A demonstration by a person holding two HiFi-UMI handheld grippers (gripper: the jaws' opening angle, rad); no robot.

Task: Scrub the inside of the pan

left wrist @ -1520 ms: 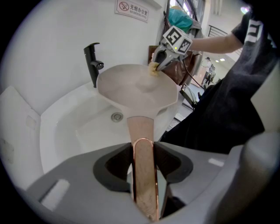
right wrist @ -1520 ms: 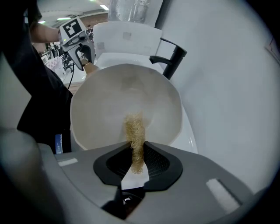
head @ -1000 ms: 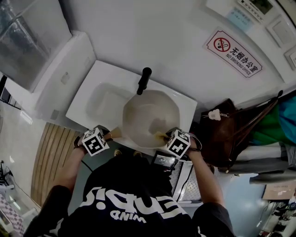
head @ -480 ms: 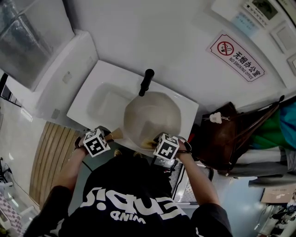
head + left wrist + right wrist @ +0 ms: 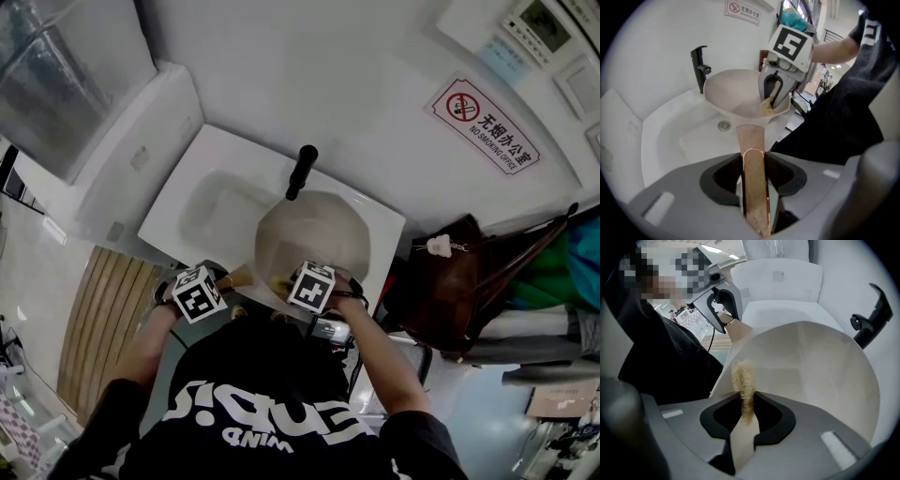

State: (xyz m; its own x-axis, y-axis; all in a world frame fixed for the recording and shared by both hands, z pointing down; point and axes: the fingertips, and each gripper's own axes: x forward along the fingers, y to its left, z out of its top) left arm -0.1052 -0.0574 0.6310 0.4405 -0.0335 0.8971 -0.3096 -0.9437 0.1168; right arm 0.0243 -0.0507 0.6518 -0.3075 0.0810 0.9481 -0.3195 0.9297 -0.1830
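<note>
Pan [image 5: 314, 234], pale cream and deep, sits over the right part of the white sink [image 5: 178, 192] just below the black faucet [image 5: 300, 171], its handle [image 5: 752, 140] pointing back toward the person. Both forearms reach forward and down from a black T-shirt, elbows bent, each gripper aimed steeply downward. The left gripper [image 5: 753, 164] is at the pan's near left, its jaws partly apart and clamped on the flat, copper-edged handle, which runs straight up between the pads. The right gripper [image 5: 746, 401] hangs over the pan's near rim, close beside the left hand, jaws pinched on a tan fibrous scrubber [image 5: 743, 378]. The scrubber's free end stands out past the fingertips and lies against the pan's inner wall near the rim. A no-smoking sign [image 5: 486, 127] hangs on the wall to the right
</note>
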